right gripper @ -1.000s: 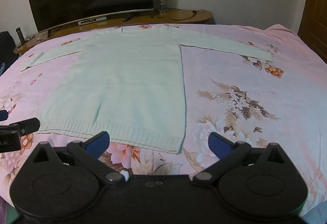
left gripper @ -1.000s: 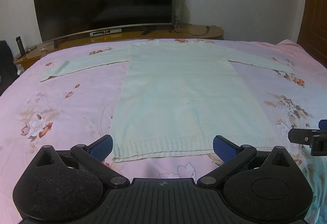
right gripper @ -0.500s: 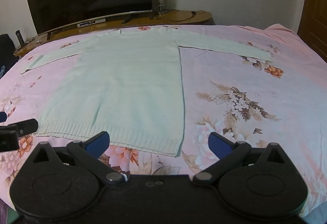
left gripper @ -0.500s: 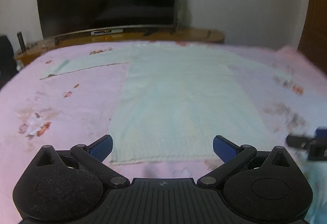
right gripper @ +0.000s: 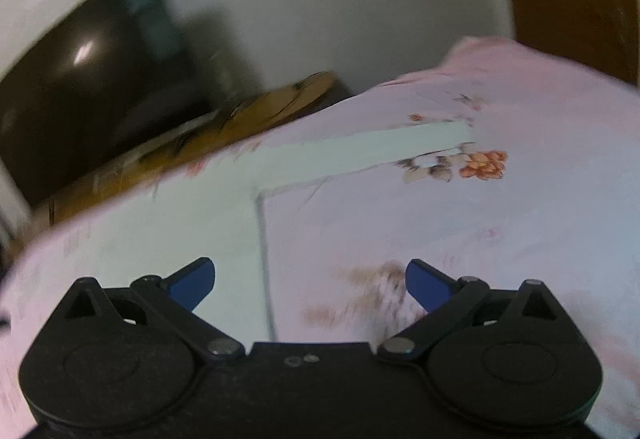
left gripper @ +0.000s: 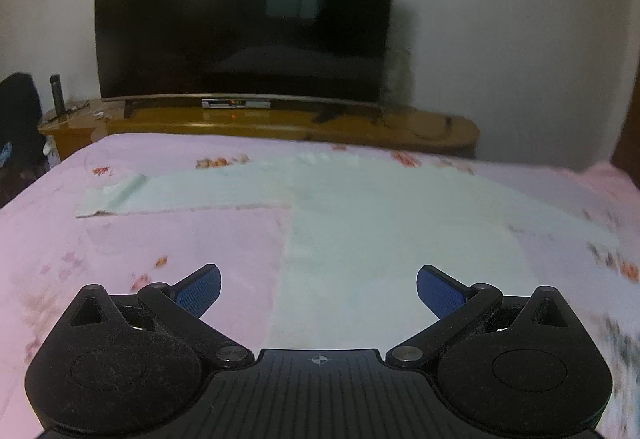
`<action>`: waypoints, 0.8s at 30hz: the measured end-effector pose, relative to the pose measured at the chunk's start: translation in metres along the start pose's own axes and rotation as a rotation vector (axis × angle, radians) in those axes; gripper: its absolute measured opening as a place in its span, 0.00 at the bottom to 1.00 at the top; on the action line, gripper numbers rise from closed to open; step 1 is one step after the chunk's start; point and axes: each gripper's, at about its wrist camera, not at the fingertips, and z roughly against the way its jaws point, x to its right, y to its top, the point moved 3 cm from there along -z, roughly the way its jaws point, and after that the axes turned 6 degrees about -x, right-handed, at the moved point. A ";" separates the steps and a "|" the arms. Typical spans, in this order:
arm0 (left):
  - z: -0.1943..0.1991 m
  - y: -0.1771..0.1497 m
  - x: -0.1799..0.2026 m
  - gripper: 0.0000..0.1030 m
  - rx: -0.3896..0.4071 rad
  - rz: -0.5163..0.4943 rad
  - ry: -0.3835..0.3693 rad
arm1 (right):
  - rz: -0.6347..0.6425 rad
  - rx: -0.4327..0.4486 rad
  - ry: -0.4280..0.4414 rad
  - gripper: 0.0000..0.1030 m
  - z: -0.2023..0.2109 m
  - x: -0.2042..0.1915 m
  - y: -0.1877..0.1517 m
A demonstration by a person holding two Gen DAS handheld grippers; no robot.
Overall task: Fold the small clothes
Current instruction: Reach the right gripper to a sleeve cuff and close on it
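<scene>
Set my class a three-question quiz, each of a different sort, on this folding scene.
1. True or false: the left gripper is shut on the sweater.
2. The sweater lies on: A) the floor, B) the pink bedspread, C) the TV stand.
3. Fill in: the right gripper faces the sweater's right ____.

Key: 1 false, its jaws are open; 2 B; 3 sleeve.

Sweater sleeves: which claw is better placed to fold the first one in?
Probably the right claw: open, with the sweater's right sleeve straight ahead of it. The left claw, also open, faces the sweater body, its left sleeve off to the side. Both views are blurred.
</scene>
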 end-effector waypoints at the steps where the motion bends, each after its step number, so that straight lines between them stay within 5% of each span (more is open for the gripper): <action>1: -0.009 0.006 -0.003 1.00 0.008 0.005 -0.005 | -0.046 0.021 -0.001 0.93 -0.010 0.013 0.013; 2: -0.021 0.013 -0.007 1.00 0.018 0.004 0.000 | -0.087 0.035 -0.002 0.85 -0.021 0.025 0.024; 3: -0.031 0.016 -0.007 1.00 0.023 -0.002 0.009 | -0.134 0.037 0.006 0.48 -0.036 0.038 0.037; 4: -0.046 0.020 -0.010 1.00 0.027 -0.010 0.023 | -0.182 0.028 0.006 0.25 -0.053 0.050 0.049; 6: -0.082 0.027 -0.020 1.00 0.014 -0.019 0.064 | -0.248 0.036 -0.017 0.37 -0.084 0.073 0.065; 12: -0.182 0.047 -0.081 1.00 -0.060 0.128 0.174 | -0.457 0.042 -0.060 0.42 -0.182 0.140 0.094; 15: -0.205 0.043 -0.101 1.00 -0.083 0.223 0.181 | -0.613 0.075 -0.038 0.70 -0.212 0.174 0.095; 19: -0.226 0.034 -0.115 1.00 -0.112 0.254 0.198 | -0.706 0.103 -0.010 0.59 -0.238 0.200 0.097; 24: -0.245 0.024 -0.114 1.00 -0.156 0.272 0.196 | -0.637 0.115 -0.007 0.63 -0.249 0.190 0.104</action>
